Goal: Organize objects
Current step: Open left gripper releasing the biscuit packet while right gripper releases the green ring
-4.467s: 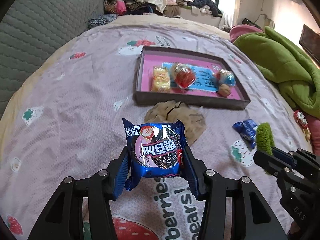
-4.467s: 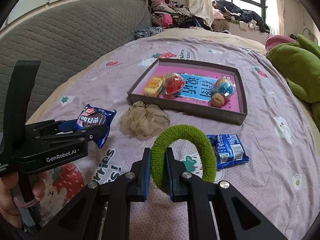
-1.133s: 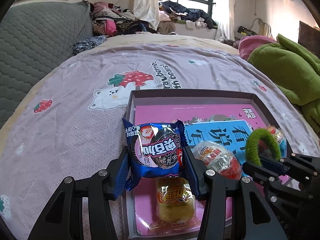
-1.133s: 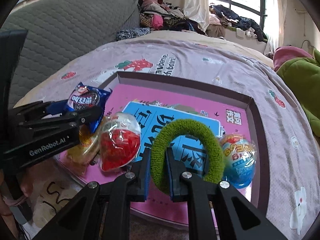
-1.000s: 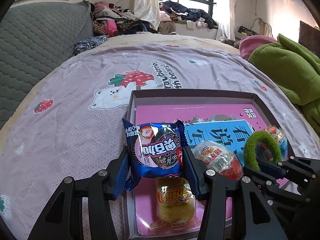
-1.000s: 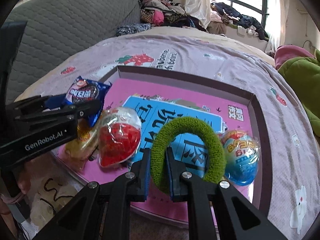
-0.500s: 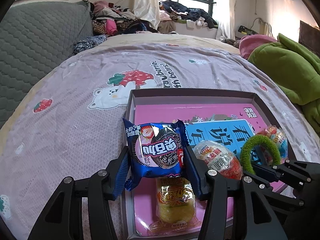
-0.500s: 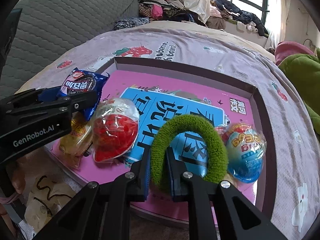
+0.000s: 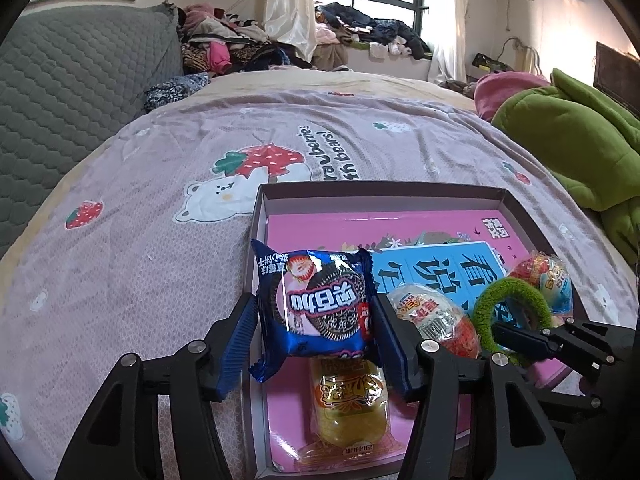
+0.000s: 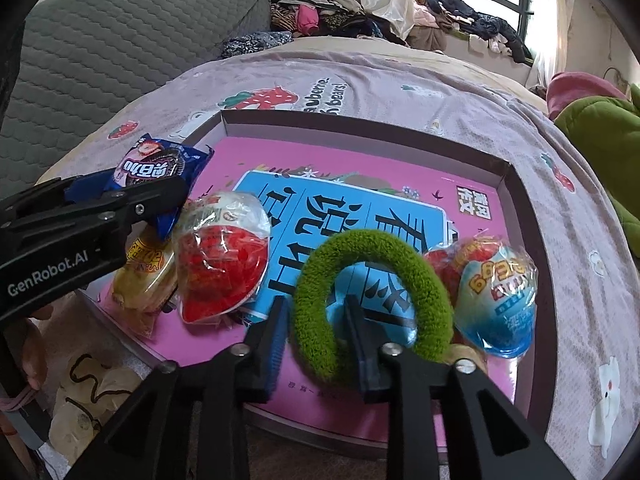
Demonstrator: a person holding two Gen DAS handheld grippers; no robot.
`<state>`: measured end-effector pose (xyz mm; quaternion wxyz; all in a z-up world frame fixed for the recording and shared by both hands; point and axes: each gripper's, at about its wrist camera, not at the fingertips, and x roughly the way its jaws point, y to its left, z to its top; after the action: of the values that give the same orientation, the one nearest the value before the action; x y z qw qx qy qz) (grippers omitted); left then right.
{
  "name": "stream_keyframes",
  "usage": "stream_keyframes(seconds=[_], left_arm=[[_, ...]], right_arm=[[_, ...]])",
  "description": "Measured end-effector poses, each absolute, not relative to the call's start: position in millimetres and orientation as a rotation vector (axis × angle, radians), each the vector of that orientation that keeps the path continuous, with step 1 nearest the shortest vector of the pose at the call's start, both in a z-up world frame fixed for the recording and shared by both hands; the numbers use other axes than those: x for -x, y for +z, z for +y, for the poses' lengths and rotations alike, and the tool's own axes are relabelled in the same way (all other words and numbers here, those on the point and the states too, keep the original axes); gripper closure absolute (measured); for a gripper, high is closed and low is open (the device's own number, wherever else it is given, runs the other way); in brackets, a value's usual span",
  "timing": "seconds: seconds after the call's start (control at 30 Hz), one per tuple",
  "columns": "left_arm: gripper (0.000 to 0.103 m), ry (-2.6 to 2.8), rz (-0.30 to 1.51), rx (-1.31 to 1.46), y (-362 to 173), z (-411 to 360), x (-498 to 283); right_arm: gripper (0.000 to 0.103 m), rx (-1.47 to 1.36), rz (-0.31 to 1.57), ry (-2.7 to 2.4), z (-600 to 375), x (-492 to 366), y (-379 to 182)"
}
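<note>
My left gripper is shut on a blue cookie packet and holds it above the left edge of the pink tray. The packet also shows in the right wrist view. My right gripper has its jaws parted around a green fuzzy ring, which rests in the tray between the fingers. The ring also shows in the left wrist view. In the tray lie a red toy egg, a blue toy egg and a yellow snack pack.
The tray sits on a pink strawberry-print bedspread. A beige crumpled cloth lies in front of the tray. A green blanket is piled at the right. A grey quilted headboard stands at the left.
The right gripper's jaws have opened, and the green ring now sits loose between them in the tray. The left gripper still holds the cookie packet in about the same place.
</note>
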<state>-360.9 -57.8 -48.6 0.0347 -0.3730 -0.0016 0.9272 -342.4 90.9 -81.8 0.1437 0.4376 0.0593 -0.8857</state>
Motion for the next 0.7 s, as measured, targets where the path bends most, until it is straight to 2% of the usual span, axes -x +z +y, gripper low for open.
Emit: stream_keyframes(seconds=[0.13,0.2,0.33,0.7], left_arm=[[0.043,2.857,-0.004,1.15,-47.5,-56.9,361.3],[0.043,2.857,-0.012,1.149,-46.5,-57.5,360.9],[0.034,2.864,-0.02,1.119,-42.0,-57.9,358.9],[0.033,2.893,-0.044,1.096,-37.2,-64.1,357.8]], right_arm=[[0.065,-1.259,0.179,-2.559,90.1,342.2,-81.2],[0.064,-1.255,0.182,-2.563,90.1,341.8,-80.7],[0.064,-1.233,0.179,-2.576,90.5,340.5,-77.1],[0.063,-1.177,0.155,-2.613,94.8,335.8,-65.4]])
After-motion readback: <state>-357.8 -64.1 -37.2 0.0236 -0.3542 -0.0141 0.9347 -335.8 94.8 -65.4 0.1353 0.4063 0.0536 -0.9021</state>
